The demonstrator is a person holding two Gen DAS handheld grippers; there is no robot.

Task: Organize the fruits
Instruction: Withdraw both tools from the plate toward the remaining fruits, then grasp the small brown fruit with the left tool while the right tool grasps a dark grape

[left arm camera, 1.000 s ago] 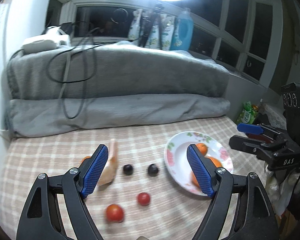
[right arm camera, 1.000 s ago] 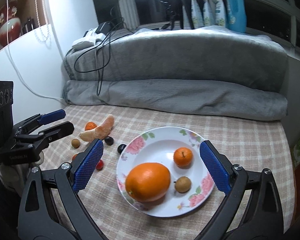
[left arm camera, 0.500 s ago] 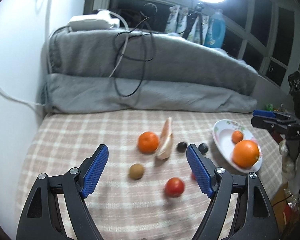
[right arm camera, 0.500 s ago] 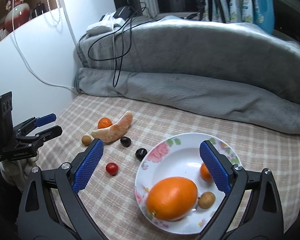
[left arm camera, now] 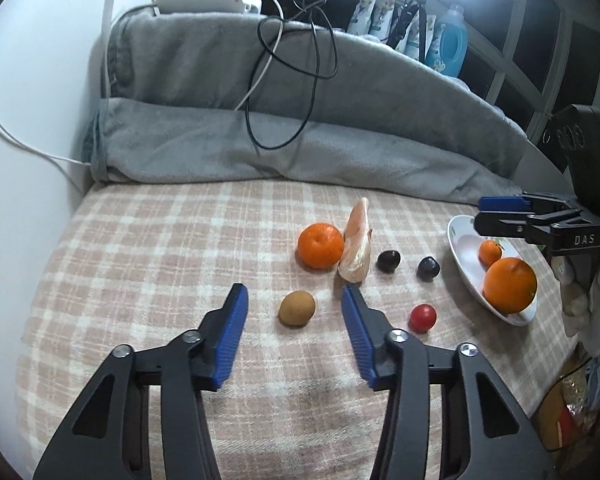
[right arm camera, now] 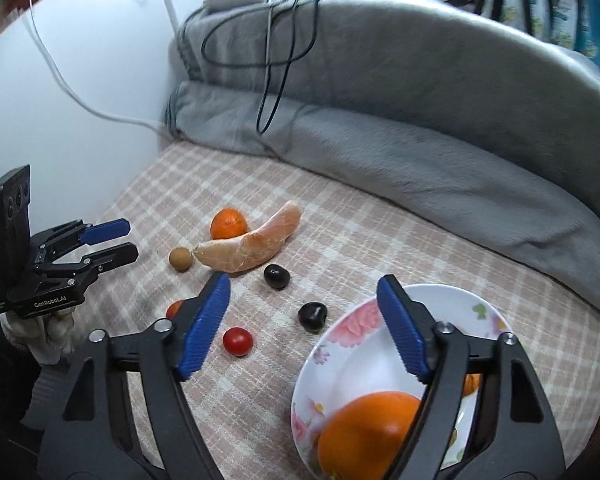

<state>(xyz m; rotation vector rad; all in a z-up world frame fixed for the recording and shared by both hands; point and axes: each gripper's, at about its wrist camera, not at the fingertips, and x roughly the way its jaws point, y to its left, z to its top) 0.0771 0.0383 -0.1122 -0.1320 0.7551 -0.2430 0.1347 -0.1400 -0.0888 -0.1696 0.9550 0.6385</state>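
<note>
The left gripper (left arm camera: 294, 300) tilts down, its blue fingers (left arm camera: 232, 332) closing around a small round brown fruit (left arm camera: 297, 308) on the checked blanket (left arm camera: 160, 248), not touching it. The right gripper (right arm camera: 303, 294), also closing and empty, hangs over a dark plum (right arm camera: 312, 317) beside the flowered white plate (right arm camera: 451, 312)

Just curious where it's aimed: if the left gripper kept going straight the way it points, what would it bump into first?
Probably the small brown fruit, which lies between the closing jaws of the left gripper, untouched so far; depth is uncertain.
</note>
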